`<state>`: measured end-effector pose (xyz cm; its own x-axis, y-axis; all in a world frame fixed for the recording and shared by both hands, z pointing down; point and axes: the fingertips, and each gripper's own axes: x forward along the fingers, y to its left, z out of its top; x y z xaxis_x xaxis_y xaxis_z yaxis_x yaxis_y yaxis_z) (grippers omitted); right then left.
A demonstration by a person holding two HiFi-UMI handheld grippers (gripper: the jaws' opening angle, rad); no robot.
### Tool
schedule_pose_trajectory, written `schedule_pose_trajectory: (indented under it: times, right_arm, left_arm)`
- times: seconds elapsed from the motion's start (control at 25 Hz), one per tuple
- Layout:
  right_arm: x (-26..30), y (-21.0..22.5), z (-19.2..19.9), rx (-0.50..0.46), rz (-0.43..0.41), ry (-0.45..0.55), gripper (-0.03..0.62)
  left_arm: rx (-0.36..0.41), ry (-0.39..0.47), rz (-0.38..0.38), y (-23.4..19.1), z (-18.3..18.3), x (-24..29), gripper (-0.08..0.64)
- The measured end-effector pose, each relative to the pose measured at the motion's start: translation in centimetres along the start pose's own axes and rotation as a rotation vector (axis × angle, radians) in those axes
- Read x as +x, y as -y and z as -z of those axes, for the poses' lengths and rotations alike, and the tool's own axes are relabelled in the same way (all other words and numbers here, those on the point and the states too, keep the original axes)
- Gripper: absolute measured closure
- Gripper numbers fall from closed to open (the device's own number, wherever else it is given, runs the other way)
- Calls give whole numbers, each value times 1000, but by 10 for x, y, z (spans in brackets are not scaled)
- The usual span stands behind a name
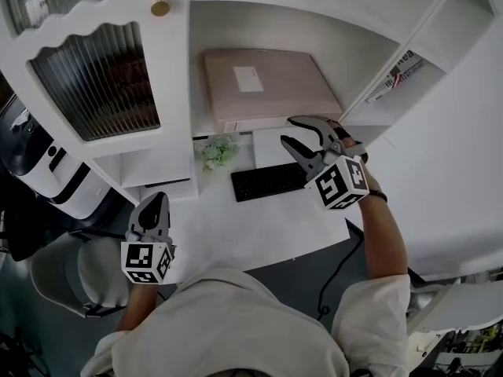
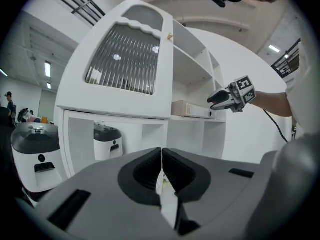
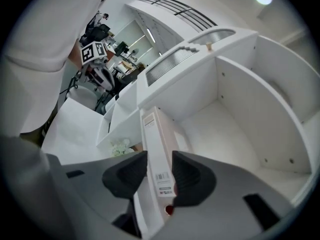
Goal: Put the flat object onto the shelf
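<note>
My right tongs are closed partway on the front edge of the box. One pad sits on each side of it. My left tongs are shut with nothing in them, low over the worktop.

The box lies flat on the shelf, with its front edge near the shelf's lip.

I think a few things could go wrong. I hold only the thin edge, so the box could slip out if I lift or push it. If I pull back while I hold it, the box could slide off the lip. Then it would drop on the keyboard or the plant below. If I let go while it hangs over the lip, it could tip.

The right gripper view shows the pads on the box's edge and a small label there. The head view cannot show that. The head view shows the whole box lying flat and what is under the shelf. The left gripper view shows the box side-on, with the right tongs at its end.
</note>
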<state>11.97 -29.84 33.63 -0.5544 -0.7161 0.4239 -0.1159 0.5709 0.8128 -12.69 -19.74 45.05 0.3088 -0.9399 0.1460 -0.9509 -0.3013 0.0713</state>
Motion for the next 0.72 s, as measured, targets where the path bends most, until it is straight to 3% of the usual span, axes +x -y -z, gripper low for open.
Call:
schedule_pose_trajectory:
  times: [0.72]
  right_arm:
    - [-51, -20, -13, 232, 168, 75, 534]
  left_arm:
    - [23, 0, 36, 6, -5, -6, 554]
